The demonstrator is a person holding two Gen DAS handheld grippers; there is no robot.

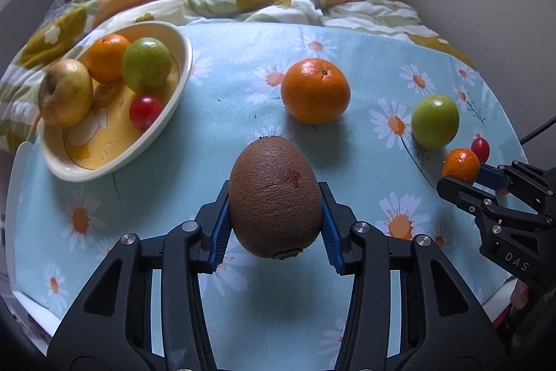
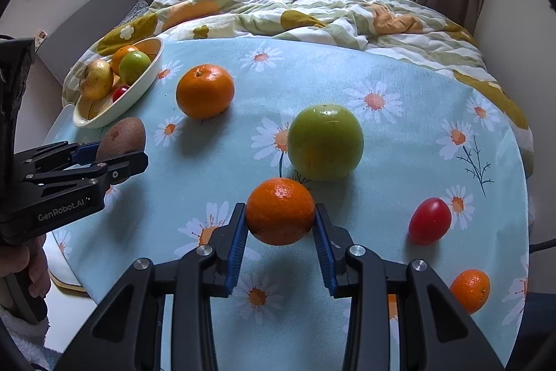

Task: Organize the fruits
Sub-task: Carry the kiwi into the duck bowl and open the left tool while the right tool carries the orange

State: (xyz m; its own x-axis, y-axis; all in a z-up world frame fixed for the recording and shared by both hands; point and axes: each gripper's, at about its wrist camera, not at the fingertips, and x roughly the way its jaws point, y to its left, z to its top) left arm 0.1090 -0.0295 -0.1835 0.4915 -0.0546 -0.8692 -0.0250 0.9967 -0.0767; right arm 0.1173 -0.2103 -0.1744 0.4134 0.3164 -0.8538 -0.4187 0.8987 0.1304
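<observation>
Left wrist view: kiwi [image 1: 274,197], soft and bruisable, is clamped across its middle by left gripper [image 1: 274,225]; bowl [image 1: 180,86] at ten o'clock. Small orange [image 2: 280,210] is pinched by right gripper [image 2: 280,232].

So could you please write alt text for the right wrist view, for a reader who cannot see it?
The right gripper is shut on a small orange mandarin above a pale blue daisy-print tablecloth. A round green fruit, a large orange and a red cherry tomato lie beyond. At left, the left gripper holds a brown kiwi.
</observation>
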